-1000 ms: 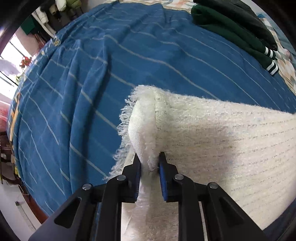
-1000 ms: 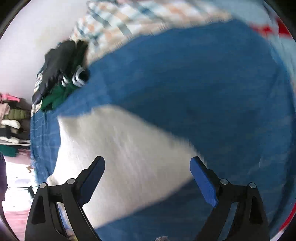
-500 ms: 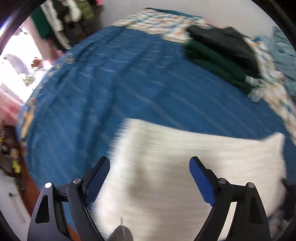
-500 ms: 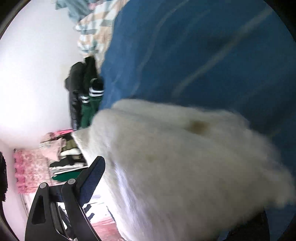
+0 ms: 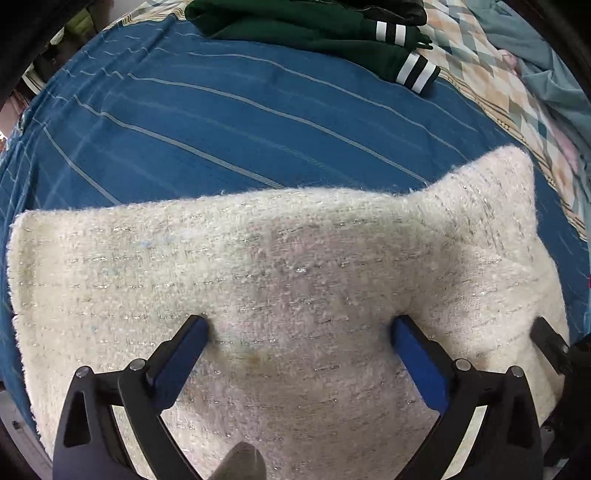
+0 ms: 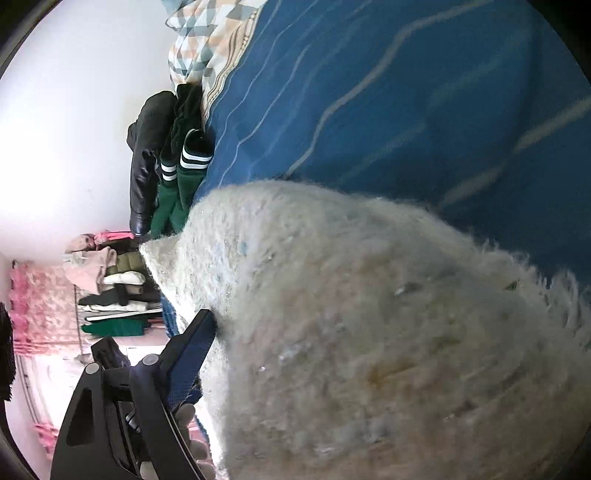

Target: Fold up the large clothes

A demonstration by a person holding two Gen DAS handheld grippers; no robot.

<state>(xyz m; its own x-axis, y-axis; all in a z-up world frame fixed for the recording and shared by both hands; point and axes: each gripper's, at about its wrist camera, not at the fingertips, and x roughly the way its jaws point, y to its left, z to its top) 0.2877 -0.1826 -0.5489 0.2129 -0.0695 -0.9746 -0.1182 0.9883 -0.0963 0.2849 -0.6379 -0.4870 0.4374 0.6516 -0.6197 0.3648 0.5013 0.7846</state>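
Since the pictures show one garment only, progress is judged from how it lies.

Garment: a fuzzy white sweater [image 5: 295, 280] lies folded into a broad band near the bed's near edge, one corner peaked up at its far right.
Left gripper [image 5: 299, 332]: jaws spread wide, gripping nothing, fingers resting on or just over the sweater.
Right gripper [image 6: 207, 325]: only one blue finger shows, beside a bunched-up part of the sweater; whether it grips, I cannot tell.
Done: at least one fold, apparently.
Left: flattening the raised corner, probably a further fold.
Bed: blue striped cover [image 5: 240, 122].
Far edge: dark green clothes [image 5: 332, 33] already stacked there.
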